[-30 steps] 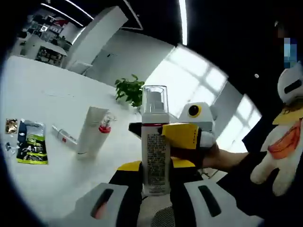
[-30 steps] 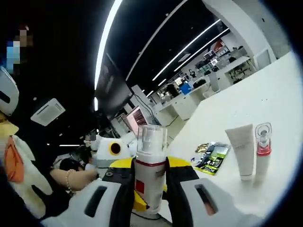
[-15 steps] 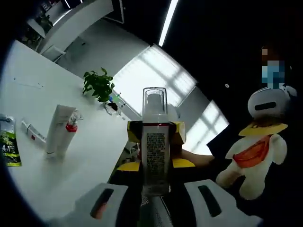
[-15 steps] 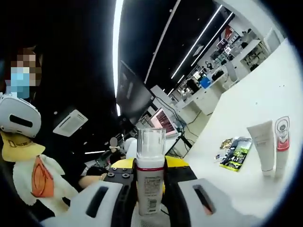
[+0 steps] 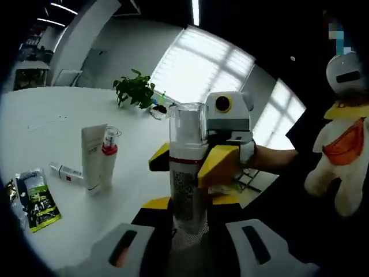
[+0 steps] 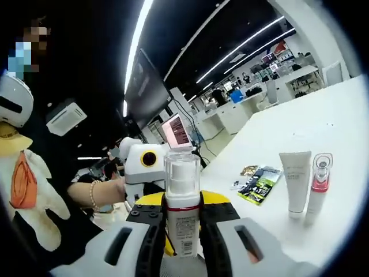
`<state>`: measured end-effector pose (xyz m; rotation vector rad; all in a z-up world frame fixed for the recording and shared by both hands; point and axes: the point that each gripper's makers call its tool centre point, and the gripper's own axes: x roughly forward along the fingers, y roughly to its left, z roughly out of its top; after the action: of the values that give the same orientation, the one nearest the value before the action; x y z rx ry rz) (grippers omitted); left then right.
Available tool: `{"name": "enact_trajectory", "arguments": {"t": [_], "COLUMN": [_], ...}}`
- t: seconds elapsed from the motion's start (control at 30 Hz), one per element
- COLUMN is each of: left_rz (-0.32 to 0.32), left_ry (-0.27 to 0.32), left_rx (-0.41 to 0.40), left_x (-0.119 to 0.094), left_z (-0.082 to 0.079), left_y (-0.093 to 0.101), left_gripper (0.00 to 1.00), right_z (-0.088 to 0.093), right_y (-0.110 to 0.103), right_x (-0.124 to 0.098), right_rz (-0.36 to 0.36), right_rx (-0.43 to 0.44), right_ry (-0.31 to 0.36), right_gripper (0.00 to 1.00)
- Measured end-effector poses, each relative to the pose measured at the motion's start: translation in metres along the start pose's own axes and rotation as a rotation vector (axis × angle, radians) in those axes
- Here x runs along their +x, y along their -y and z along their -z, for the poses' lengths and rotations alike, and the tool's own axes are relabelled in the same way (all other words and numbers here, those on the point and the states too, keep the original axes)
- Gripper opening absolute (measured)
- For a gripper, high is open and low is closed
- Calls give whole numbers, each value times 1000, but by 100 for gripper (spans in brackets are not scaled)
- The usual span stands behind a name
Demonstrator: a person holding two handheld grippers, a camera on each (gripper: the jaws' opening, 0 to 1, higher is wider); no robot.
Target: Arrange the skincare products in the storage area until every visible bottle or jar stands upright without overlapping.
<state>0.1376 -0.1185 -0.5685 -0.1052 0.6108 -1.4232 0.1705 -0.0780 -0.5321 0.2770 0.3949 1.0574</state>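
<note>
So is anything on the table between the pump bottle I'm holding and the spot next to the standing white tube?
Nothing visible blocks it. The pump bottle is clamped by both grippers, and bare table lies between it and the white tube. The red-collared bottle stands on the tube's far side; the sachets lie off toward the table edge.

Both claws were raised and faced each other, each clamped on the same upright pump bottle (image 5: 187, 167). The left claw (image 5: 189, 231) gripped its lower body between its jaws. The right claw (image 6: 182, 245) pinched it likewise, appearing in the left gripper view with yellow jaws at the bottle's red band. The person's bare wrist (image 5: 271, 157) extended behind it; a beaded bracelet (image 6: 92, 195) circled the left wrist.
</note>
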Motion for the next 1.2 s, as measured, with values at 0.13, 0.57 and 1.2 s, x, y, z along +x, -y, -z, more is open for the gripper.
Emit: {"name": "enact_trajectory", "arguments": {"t": [0.13, 0.57, 1.2], "left_rz": [-64, -123, -205], "left_ry": [-66, -81, -101], "left_rx": [108, 204, 350], "left_x": [7, 21, 44], "left_z": [8, 10, 21], "left_y": [-8, -22, -56], "left_gripper": [20, 20, 20], "right_z": [9, 5, 14], "right_y": [2, 18, 44], "right_x": [1, -11, -21], "right_rz": [22, 96, 220], "right_rx": [-97, -254, -398], "right_ry": [-45, -44, -104], "right_gripper": [22, 23, 21]}}
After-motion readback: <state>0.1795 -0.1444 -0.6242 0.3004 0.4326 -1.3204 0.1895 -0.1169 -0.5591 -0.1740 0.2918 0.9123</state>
